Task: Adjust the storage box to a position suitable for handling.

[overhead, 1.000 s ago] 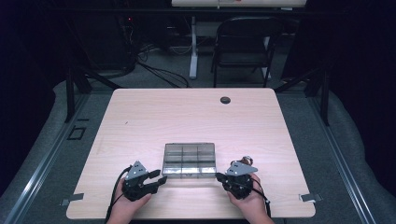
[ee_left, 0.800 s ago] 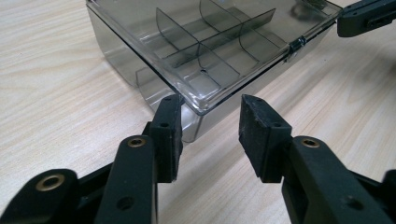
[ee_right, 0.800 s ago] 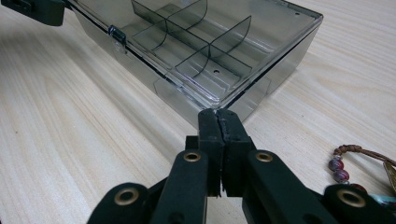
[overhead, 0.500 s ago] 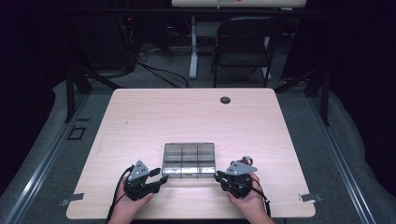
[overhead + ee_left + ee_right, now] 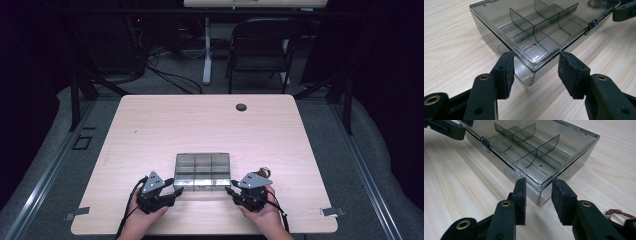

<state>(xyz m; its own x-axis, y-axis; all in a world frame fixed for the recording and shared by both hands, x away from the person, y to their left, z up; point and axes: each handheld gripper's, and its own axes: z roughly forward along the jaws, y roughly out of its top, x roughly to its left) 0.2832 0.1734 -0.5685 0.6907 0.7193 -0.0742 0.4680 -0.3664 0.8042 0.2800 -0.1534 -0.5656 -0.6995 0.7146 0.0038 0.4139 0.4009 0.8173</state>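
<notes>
A smoky clear plastic box (image 5: 202,170) with a shut lid and inner dividers lies on the table near the front edge. My left gripper (image 5: 177,192) sits at its near left corner. In the left gripper view that corner (image 5: 531,66) lies between the pads (image 5: 507,70), which stand apart from it. My right gripper (image 5: 231,191) is at the near right corner (image 5: 540,191), its pads (image 5: 561,197) also clear of the plastic. Both pairs of jaws have just been opening. The box's front latch (image 5: 592,24) faces the person.
The wooden table (image 5: 200,125) has a small black round piece (image 5: 241,107) near its far edge. A folding chair (image 5: 260,50) and cables stand behind the table. A brown cord (image 5: 617,212) lies by the right hand.
Both grippers stay at the box's near corners, and their jaws look slightly wider apart. The box has not moved.
</notes>
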